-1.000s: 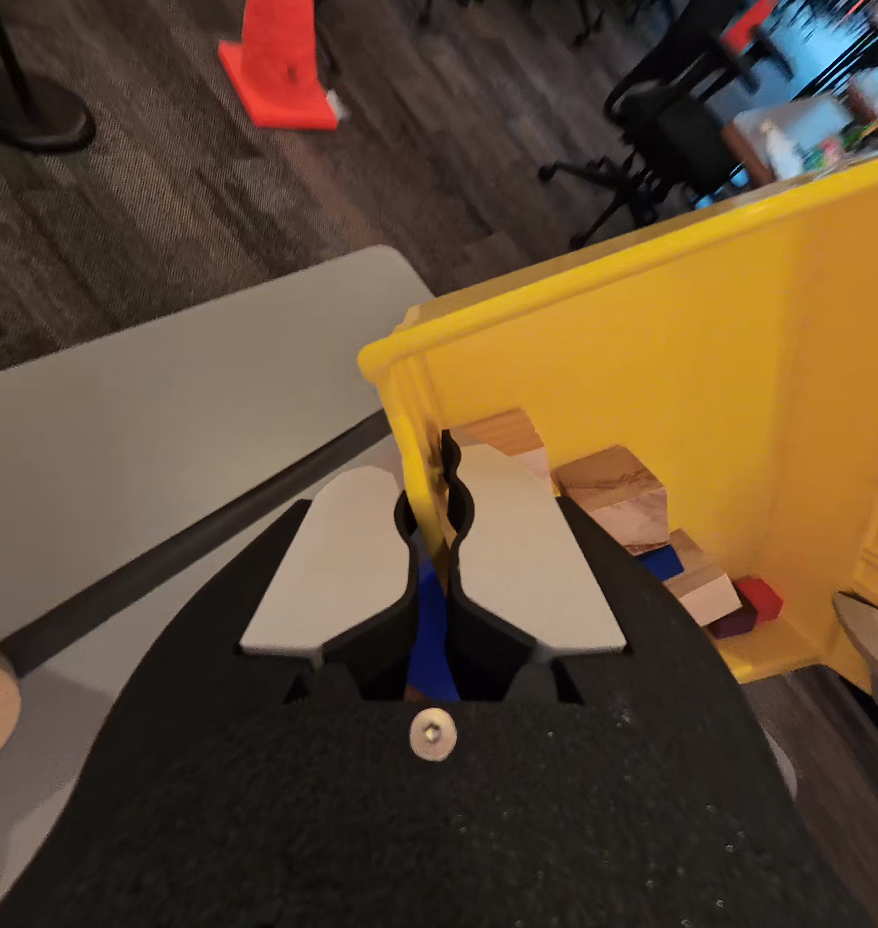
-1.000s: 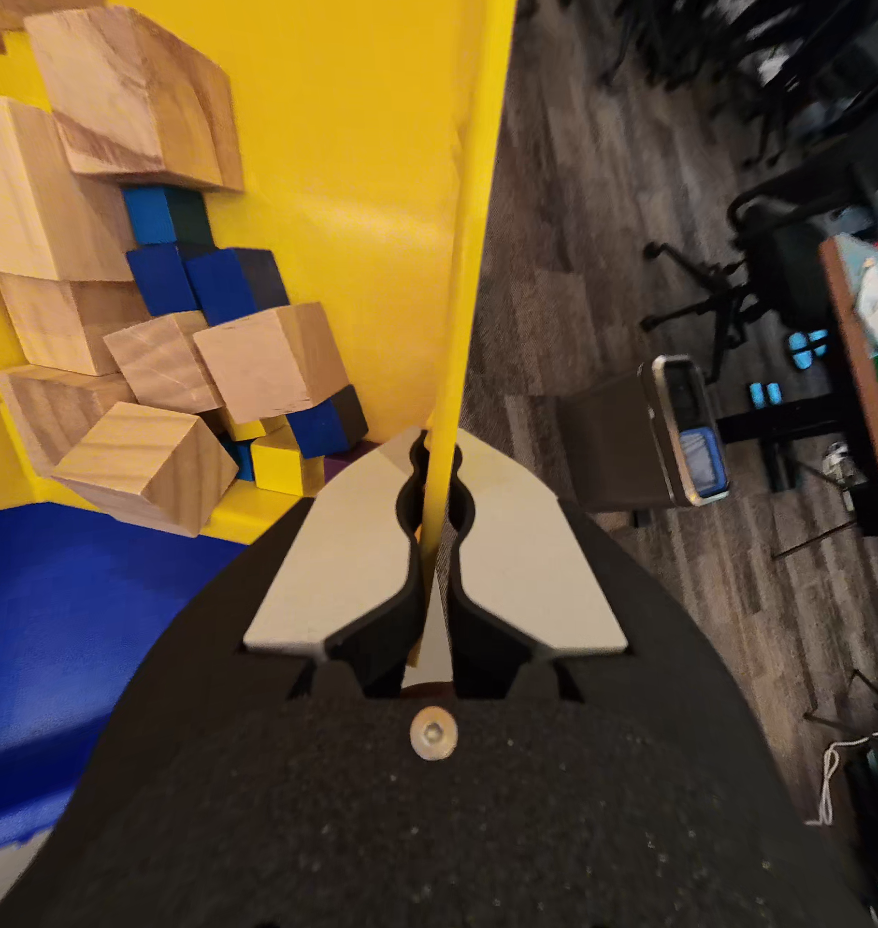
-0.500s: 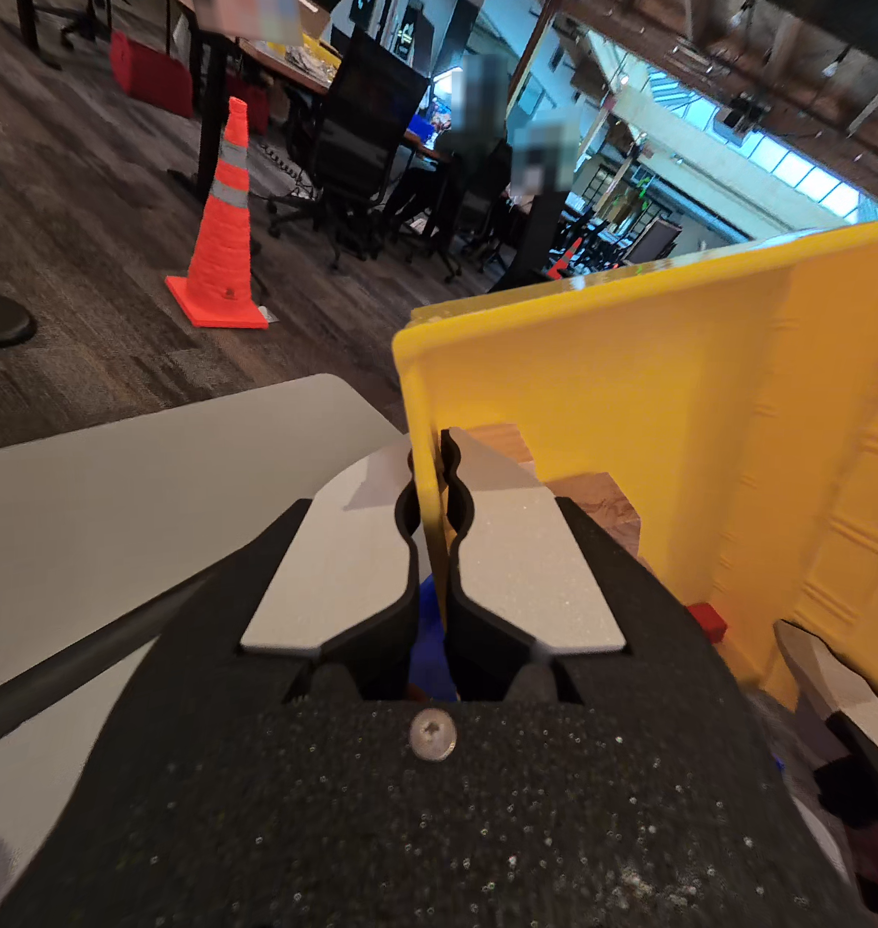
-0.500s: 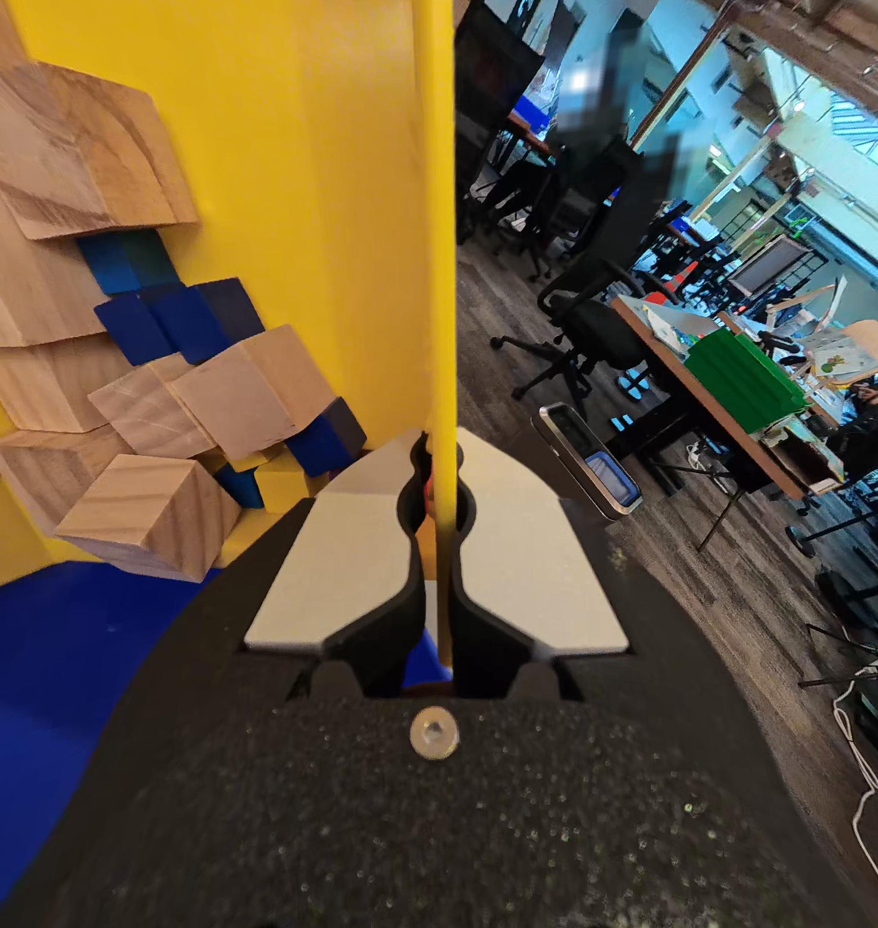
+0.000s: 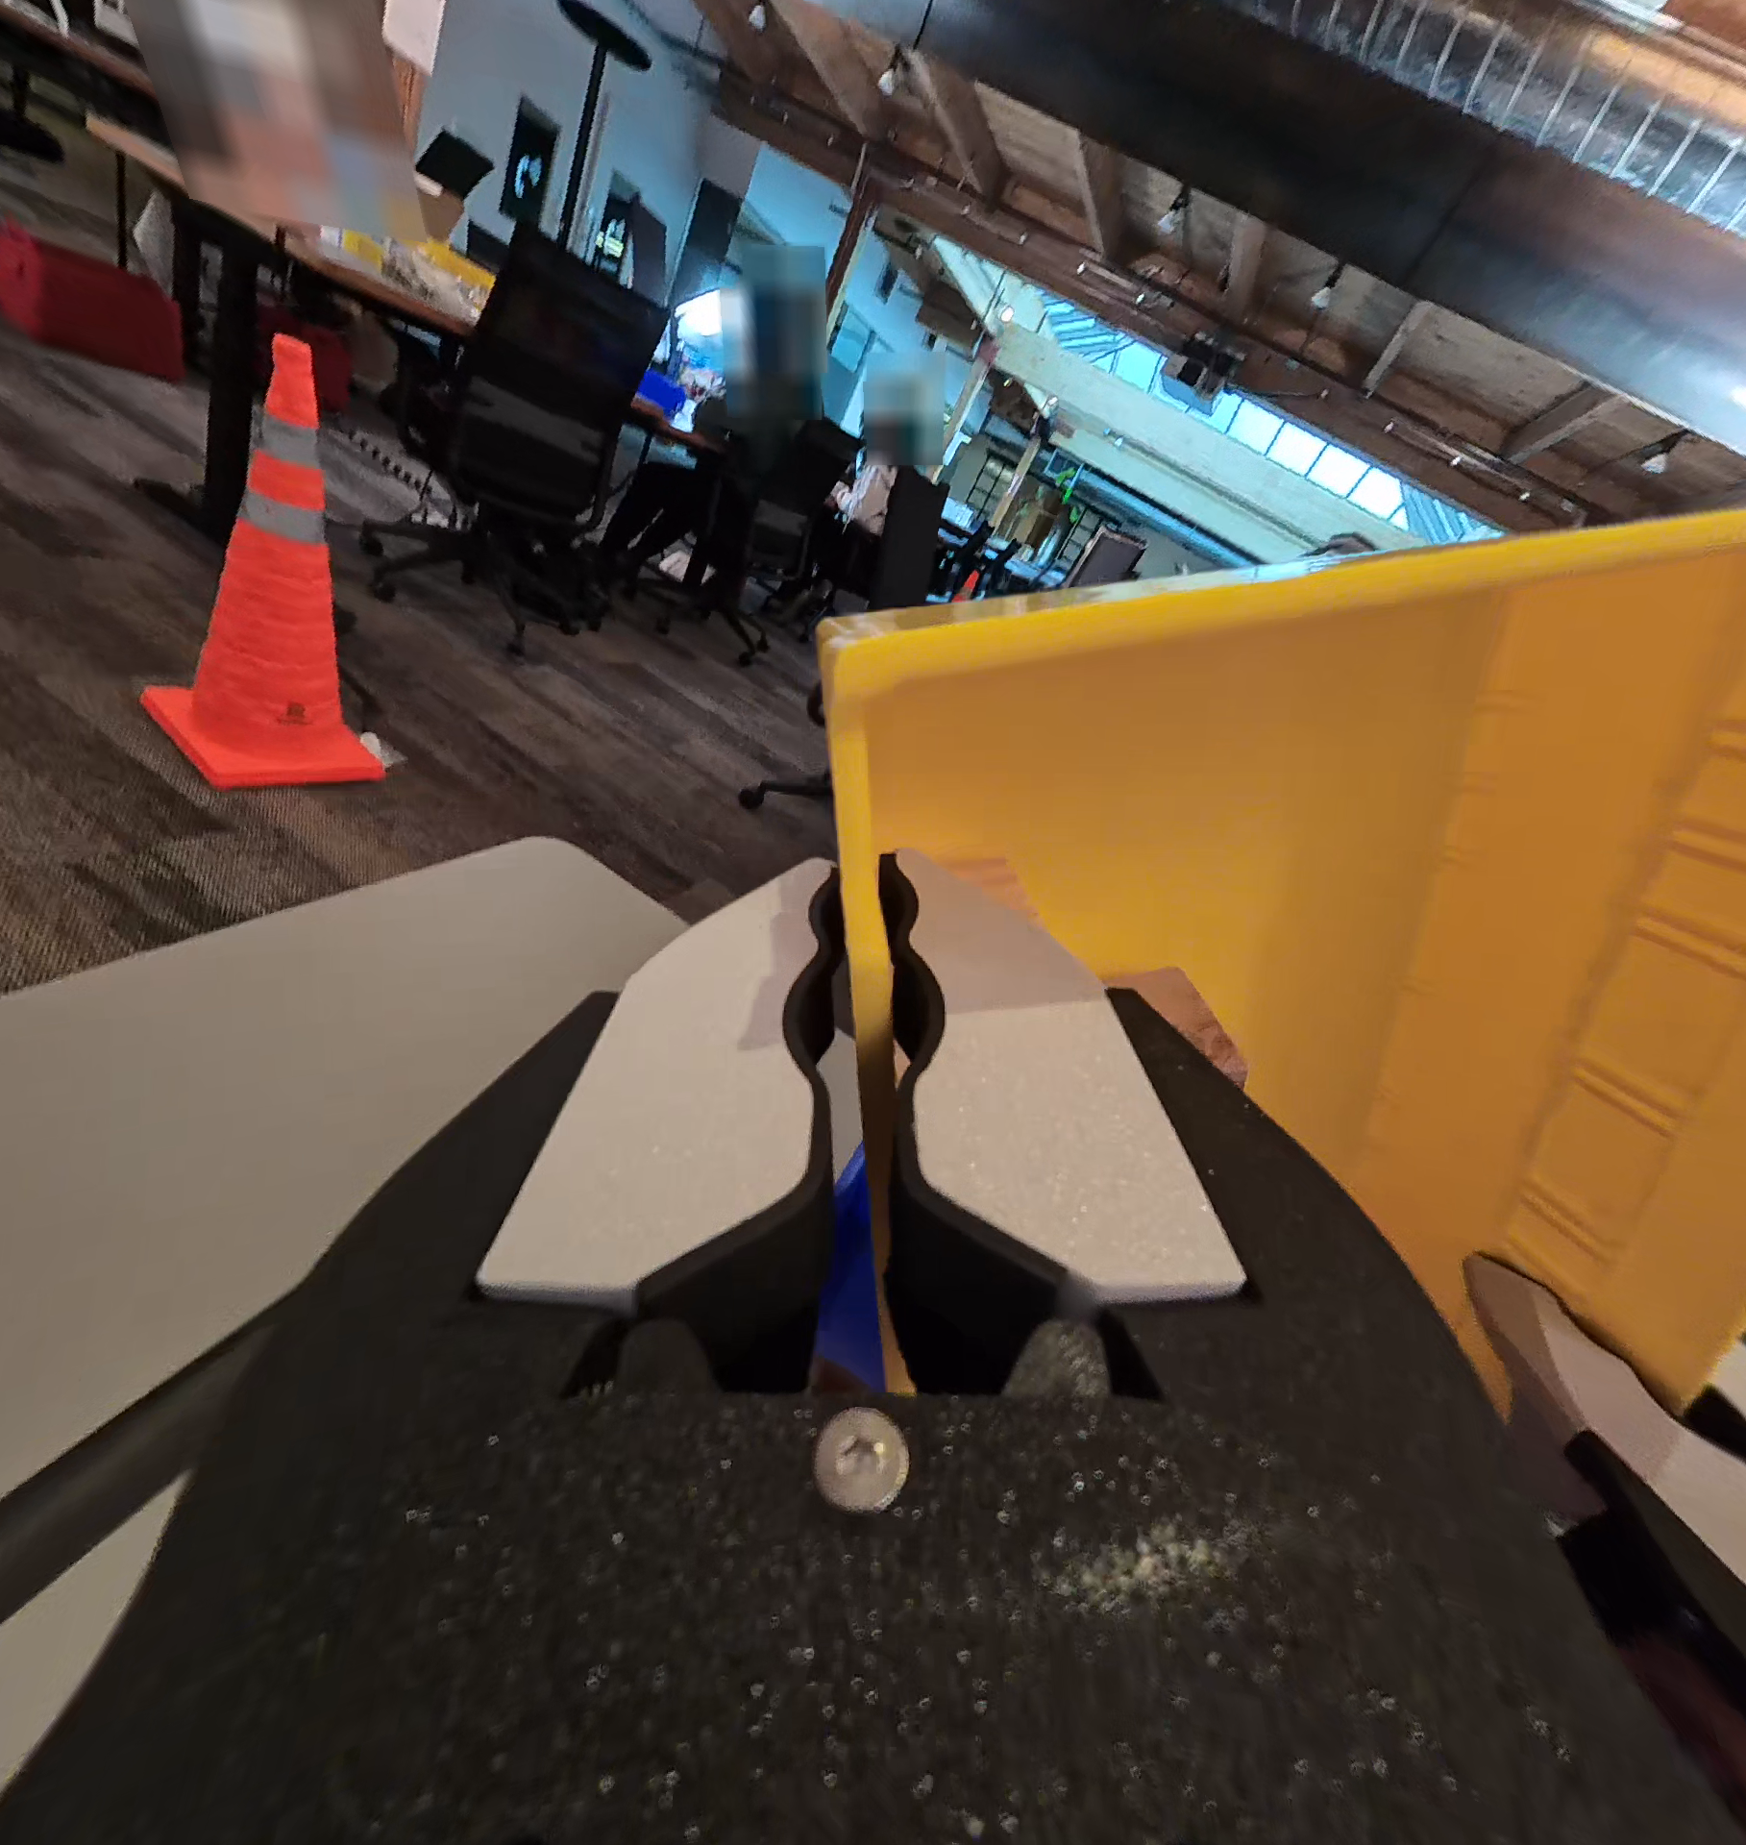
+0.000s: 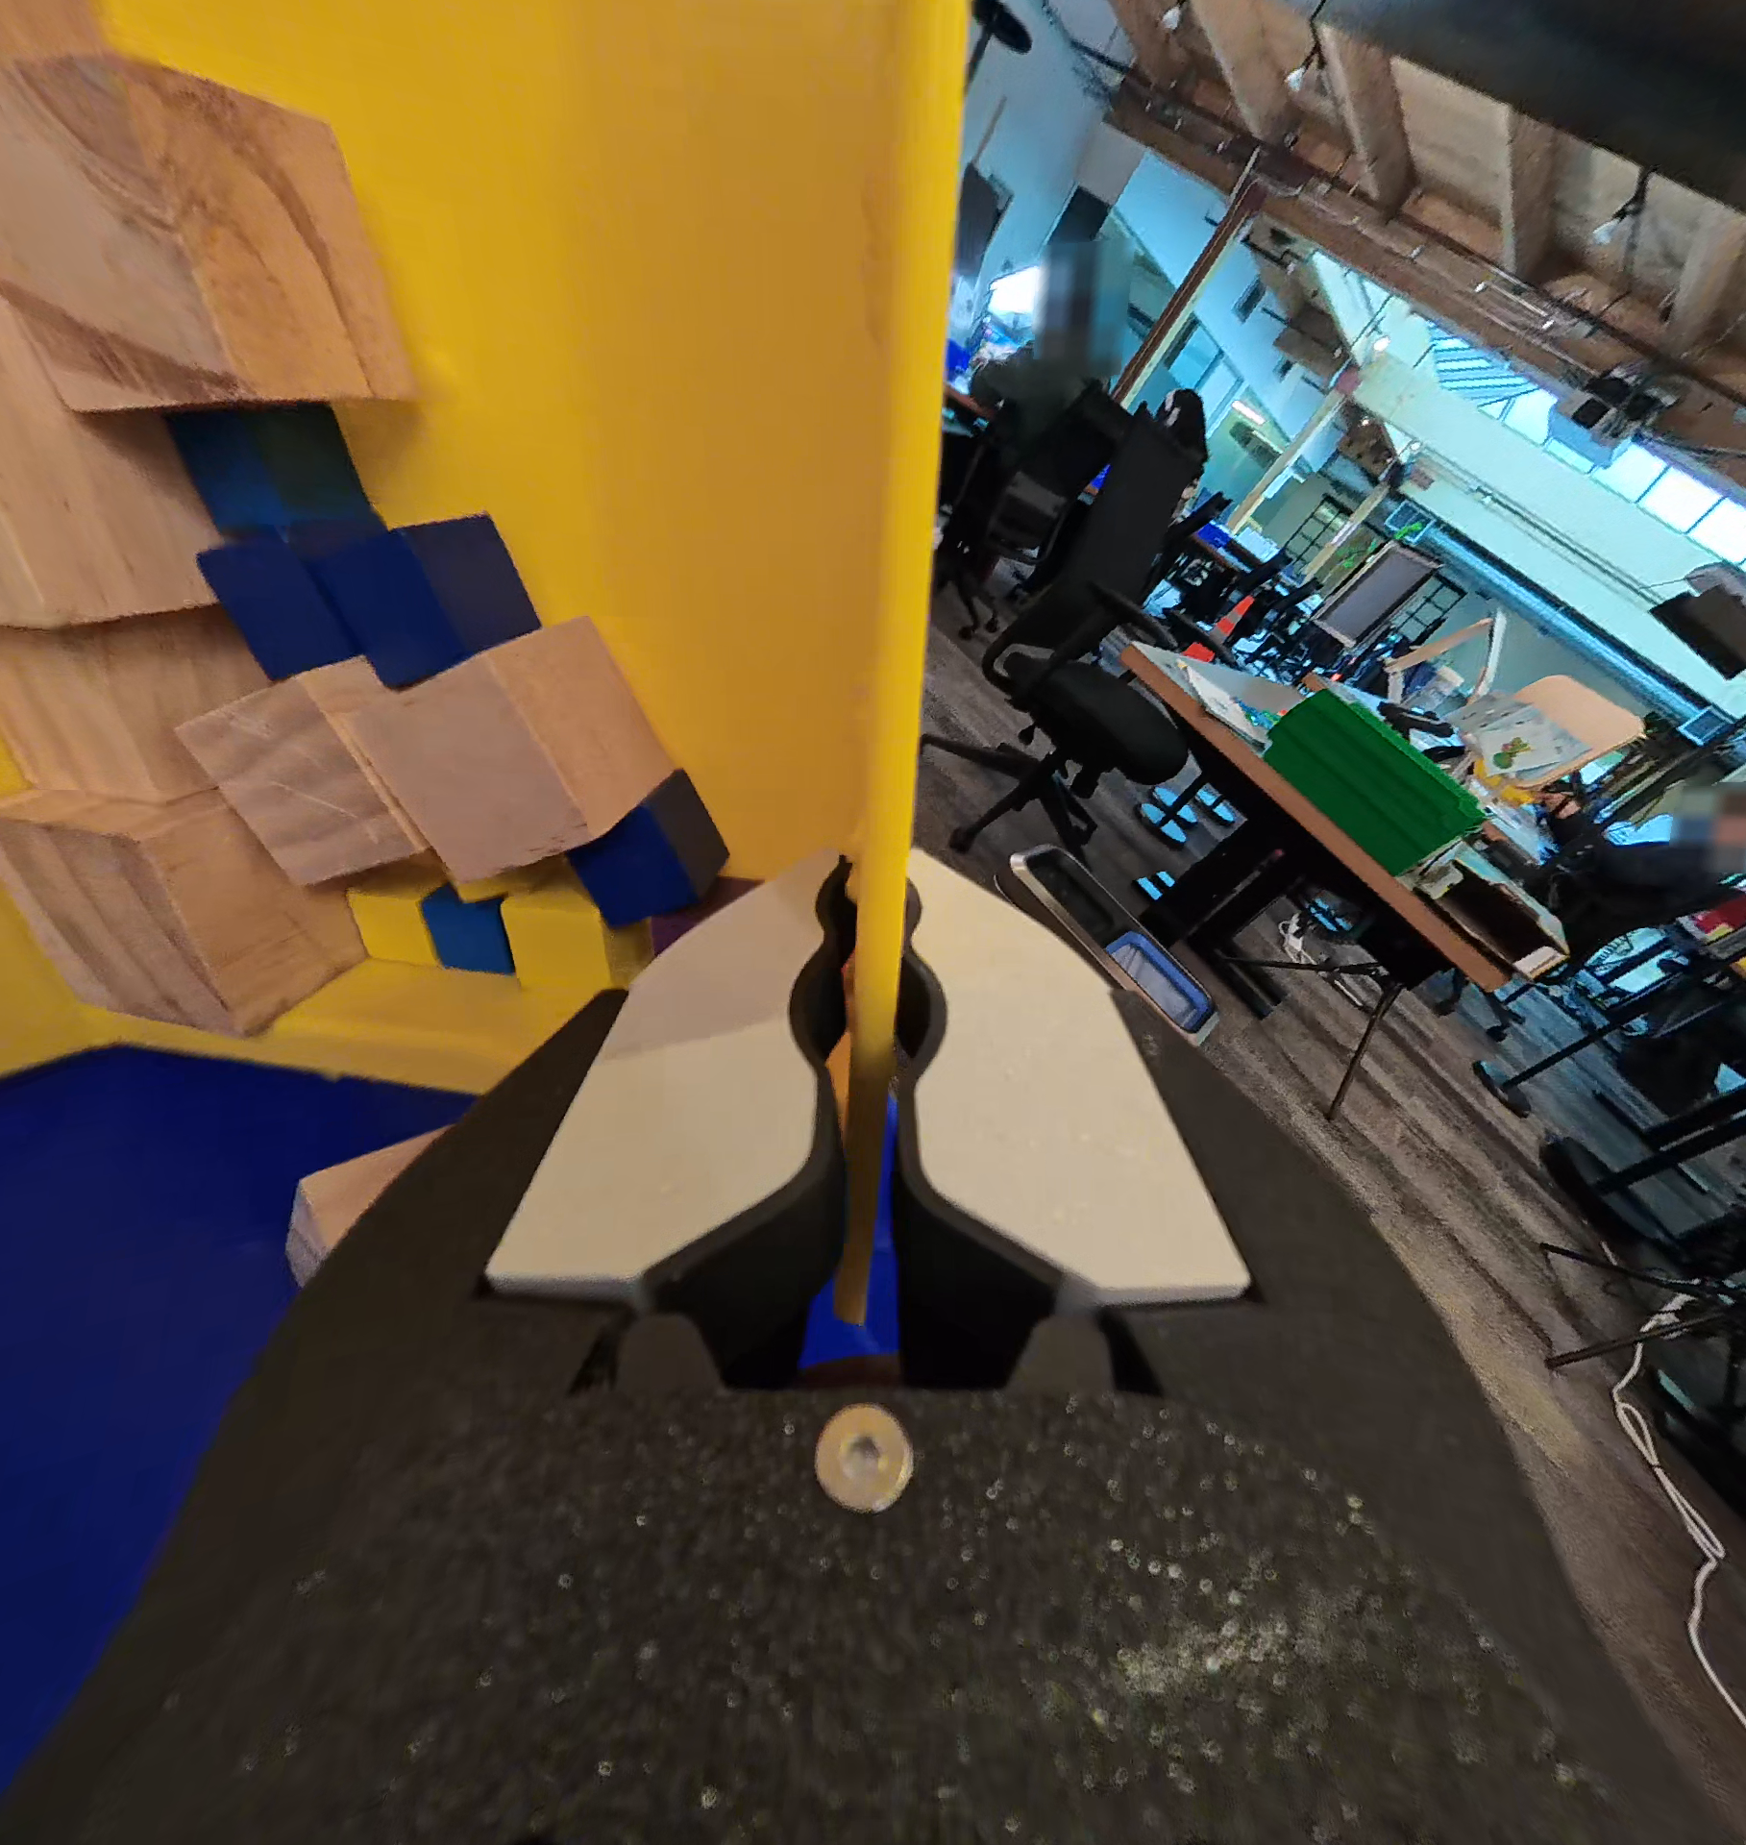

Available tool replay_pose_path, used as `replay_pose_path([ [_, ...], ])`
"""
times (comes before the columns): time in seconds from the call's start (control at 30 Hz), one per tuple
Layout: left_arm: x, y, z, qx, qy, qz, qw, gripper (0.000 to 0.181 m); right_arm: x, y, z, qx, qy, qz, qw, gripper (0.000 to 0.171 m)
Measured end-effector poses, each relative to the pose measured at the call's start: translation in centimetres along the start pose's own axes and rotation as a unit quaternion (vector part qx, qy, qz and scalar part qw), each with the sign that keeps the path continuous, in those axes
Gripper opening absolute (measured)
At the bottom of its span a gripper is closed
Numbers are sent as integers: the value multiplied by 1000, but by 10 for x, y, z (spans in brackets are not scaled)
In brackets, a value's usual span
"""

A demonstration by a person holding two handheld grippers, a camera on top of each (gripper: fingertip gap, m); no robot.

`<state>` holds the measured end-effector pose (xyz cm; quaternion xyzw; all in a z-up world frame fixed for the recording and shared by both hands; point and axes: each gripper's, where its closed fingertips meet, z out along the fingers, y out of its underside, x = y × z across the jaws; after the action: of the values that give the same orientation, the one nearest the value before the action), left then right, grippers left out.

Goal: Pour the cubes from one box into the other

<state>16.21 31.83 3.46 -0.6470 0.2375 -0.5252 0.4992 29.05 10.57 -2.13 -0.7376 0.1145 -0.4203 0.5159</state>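
Your left gripper and right gripper each have their jaws clamped on a thin side wall of the yellow box, tipped up high over the blue box near the bench corner. The plastic is smooth, so a wall could slip out. The big wooden cubes and small blue cubes are hard and square. They could tumble all at once and bounce out.

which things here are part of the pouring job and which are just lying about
Part of the job:
- yellow box, tipped, clamped by both grippers
- left gripper, shut on one wall
- right gripper, shut on the opposite wall
- wooden and coloured cubes
- blue box below

Just lying about:
- orange cone
- office chair
- green trays
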Motion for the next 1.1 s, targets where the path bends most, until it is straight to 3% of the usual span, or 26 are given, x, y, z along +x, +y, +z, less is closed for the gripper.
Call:
replay_pose_path([
  [0.6,26,-4,-1,39,64,29,997,6,8,10,-16,63,40,8,997,5],
  [1.1,28,-21,-11,95,80,13,992,7,20,-15,-5,105,72,-9,992,5],
])
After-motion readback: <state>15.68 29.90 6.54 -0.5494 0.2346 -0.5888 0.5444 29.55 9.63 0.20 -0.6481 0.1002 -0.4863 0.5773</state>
